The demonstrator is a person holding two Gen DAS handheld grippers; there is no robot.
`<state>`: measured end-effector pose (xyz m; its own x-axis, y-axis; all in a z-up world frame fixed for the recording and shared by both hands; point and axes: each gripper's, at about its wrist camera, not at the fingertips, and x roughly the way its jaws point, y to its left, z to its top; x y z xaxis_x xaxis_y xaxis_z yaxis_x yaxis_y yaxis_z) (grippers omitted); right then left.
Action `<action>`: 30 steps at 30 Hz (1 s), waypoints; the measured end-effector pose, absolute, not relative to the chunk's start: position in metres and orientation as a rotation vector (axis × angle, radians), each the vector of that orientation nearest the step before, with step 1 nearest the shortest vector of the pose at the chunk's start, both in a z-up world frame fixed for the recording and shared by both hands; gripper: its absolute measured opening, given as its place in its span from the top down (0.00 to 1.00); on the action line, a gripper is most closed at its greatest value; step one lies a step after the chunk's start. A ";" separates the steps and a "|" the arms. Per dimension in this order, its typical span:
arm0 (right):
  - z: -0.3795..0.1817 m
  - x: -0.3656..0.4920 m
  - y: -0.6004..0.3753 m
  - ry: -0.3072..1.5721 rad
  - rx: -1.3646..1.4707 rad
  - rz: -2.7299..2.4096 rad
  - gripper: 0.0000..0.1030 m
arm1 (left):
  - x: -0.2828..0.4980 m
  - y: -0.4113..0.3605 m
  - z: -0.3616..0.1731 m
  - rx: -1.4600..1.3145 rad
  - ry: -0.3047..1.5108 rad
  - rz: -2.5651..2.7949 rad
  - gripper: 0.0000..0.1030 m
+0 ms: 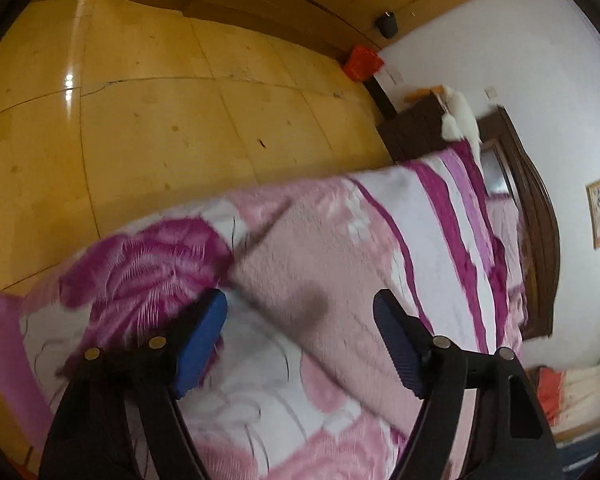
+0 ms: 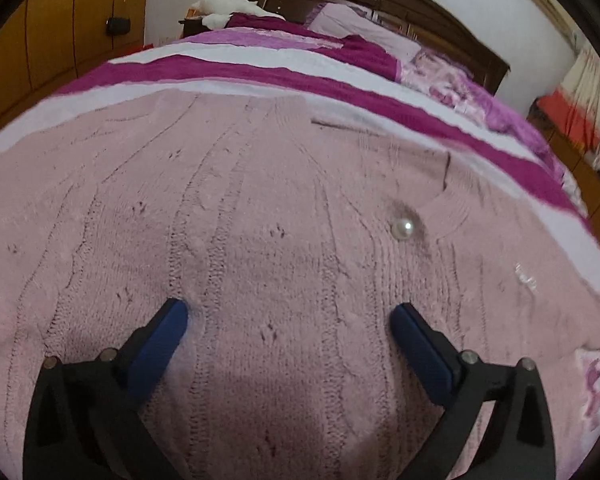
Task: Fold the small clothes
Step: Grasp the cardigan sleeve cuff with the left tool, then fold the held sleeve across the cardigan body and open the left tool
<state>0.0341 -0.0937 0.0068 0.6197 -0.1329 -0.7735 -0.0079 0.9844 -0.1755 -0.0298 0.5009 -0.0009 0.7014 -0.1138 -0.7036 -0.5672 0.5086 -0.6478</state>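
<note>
Looking around first, I see the bedspread (image 2: 260, 60) in white, pink and magenta stripes covering the bed, with a dark wooden headboard (image 2: 400, 4) at the far end and a lilac pillow (image 2: 360, 26) just in front of it. A white bundle (image 2: 224, 6) sits on the nightstand at the far left. Through the left wrist camera the yellow tiled floor (image 1: 160, 120) fills the far side, with a red bag (image 1: 362, 62) and a small black bin (image 1: 387, 24) by the wall. Nothing lies between either claw and the garment.

My pink cable-knit sweater (image 2: 260, 220) lies flat on the bedspread, spread wide from left to right across the right wrist view. Its cable ribs run from near to far, and its neckline, marked by a pearl button (image 2: 405, 227), sits toward the right. In the left wrist view, which is blurred, the sweater (image 1: 320, 264) appears as a pale pink band running diagonally from upper left to lower right.

My right gripper (image 2: 290, 320) hangs spread wide with nothing between its blue pads (image 2: 160, 344), directly over the near middle of the sweater; I cannot tell whether the tips touch the knit. My left gripper (image 1: 300, 312) is also spread wide and holds nothing, with the sweater's edge showing between its fingers.
</note>
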 end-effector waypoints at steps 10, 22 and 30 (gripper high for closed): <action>0.004 0.036 -0.092 0.898 -0.183 -0.081 0.00 | -0.021 0.467 0.037 -0.958 0.706 0.337 1.00; 0.004 0.036 -0.100 0.892 -0.139 -0.062 0.00 | 0.026 0.204 0.109 -0.769 0.789 -0.182 1.00; 0.004 0.040 -0.104 0.898 -0.117 -0.048 0.00 | 0.062 0.119 0.039 -0.771 0.995 -0.106 1.00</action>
